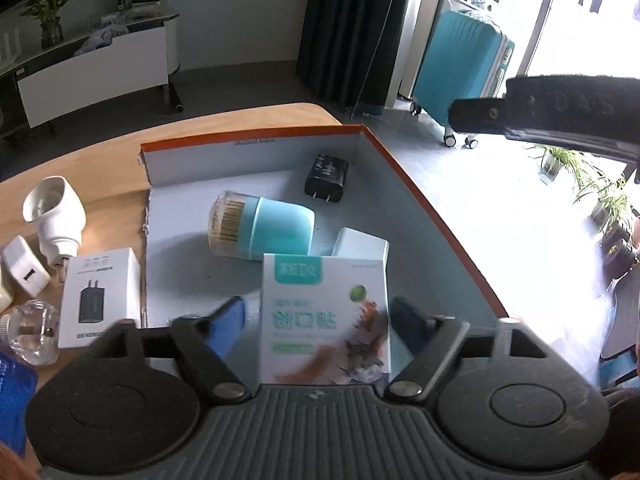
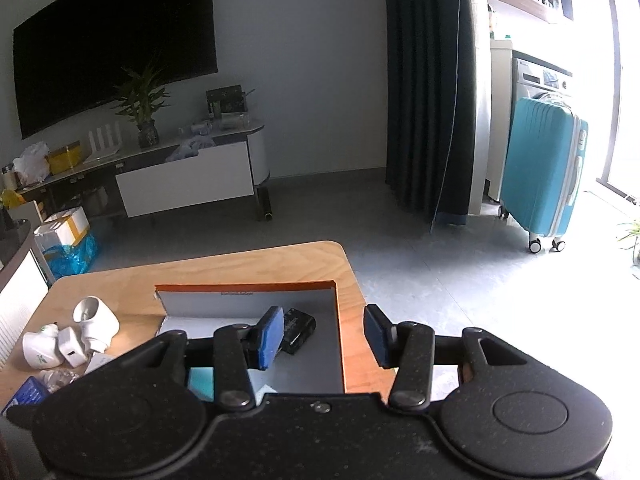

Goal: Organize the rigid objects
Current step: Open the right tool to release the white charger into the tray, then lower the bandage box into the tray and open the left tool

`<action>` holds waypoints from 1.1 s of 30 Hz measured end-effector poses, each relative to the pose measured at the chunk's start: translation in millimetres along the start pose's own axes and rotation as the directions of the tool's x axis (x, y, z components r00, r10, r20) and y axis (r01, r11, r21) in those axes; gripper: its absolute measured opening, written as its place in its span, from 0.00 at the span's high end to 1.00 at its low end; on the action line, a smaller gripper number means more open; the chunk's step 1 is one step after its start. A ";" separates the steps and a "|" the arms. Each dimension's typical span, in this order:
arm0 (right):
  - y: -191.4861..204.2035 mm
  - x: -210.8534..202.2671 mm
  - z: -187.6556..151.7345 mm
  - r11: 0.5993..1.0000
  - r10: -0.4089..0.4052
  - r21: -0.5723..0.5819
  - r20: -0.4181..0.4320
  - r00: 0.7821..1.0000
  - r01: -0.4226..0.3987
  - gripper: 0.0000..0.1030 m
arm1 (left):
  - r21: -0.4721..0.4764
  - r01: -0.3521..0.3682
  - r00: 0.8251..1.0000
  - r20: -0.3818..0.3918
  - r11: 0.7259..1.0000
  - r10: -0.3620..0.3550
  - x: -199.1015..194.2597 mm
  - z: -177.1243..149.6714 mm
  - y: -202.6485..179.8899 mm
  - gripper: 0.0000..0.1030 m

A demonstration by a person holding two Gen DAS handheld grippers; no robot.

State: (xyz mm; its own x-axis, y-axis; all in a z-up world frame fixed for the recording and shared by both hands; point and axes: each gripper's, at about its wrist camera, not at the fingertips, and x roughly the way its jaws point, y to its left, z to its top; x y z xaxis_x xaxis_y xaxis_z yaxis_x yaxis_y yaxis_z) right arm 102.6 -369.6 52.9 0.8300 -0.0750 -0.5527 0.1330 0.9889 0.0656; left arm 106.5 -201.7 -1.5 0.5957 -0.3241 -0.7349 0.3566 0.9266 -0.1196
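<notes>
A flat rectangular bandage carton (image 1: pixel 326 320) is pinched by the left gripper (image 1: pixel 320 320) over the cardboard tray (image 1: pixel 420 200); the right gripper (image 2: pixel 324 338) is held spread, gripping nothing.

A home living room: big dark television (image 2: pixel 114 40) on the wall at ten o'clock, low media cabinet (image 2: pixel 184 178) with a potted plant (image 2: pixel 141 110), teal suitcase (image 2: pixel 542 172) and washing machine (image 2: pixel 538 78) at two o'clock.

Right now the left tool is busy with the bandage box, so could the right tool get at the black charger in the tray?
Probably yes. The right tool is open and empty above the tray, and the black charger lies uncovered just ahead of its fingers, nothing on top of it.
</notes>
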 end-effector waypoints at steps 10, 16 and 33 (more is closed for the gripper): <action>19.6 -18.0 -4.3 1.000 0.016 -0.011 0.007 1.000 -0.016 0.29 | -0.064 -0.057 0.997 0.053 0.996 0.060 -40.6 4.8 18.8 0.15; 40.7 -24.2 -10.5 0.999 0.042 -0.033 -0.008 0.999 -0.043 0.24 | -0.111 -0.127 0.989 0.055 0.986 0.134 -62.8 1.8 39.2 0.13; 100.8 -23.4 -23.0 0.985 0.130 -0.106 -0.072 0.989 -0.137 0.24 | -0.193 -0.215 0.971 0.063 0.958 0.230 -100.3 -10.2 83.1 0.11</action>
State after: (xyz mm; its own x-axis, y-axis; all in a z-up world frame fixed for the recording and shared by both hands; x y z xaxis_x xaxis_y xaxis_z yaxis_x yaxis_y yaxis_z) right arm 84.1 -265.3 53.3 0.7989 0.0635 -0.5982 -0.0402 0.9978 0.0522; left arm 69.0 -90.3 55.5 0.7063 -0.1134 -0.6988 0.0750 0.9935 -0.0854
